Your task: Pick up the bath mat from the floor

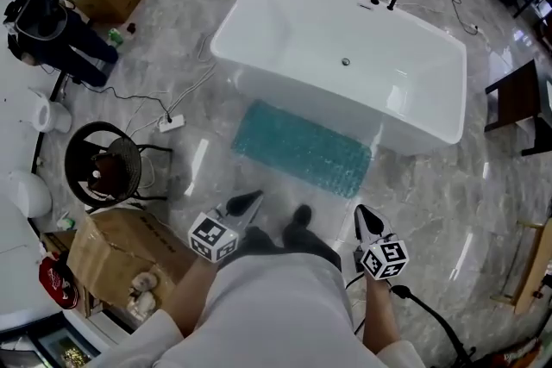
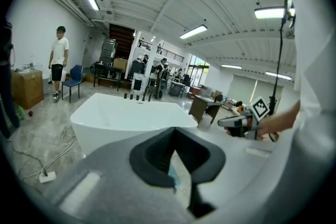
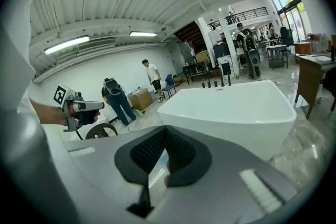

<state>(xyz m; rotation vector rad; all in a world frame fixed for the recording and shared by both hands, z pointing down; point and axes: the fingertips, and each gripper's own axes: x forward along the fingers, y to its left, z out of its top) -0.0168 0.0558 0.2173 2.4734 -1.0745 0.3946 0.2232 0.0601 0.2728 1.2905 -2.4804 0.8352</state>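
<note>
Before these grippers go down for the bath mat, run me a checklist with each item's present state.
1. Bath mat lies flat on the floor beside the bathtub: ok.
2. Top of the mat free of other things: ok.
3. Left gripper jaws open for a grasp: not ok, shut and empty.
4. Right gripper jaws open for a grasp: not ok, shut and empty.
5. Power strip and its cable apart from the mat: ok.
6. Mat free to lift off the floor: cannot tell.
</note>
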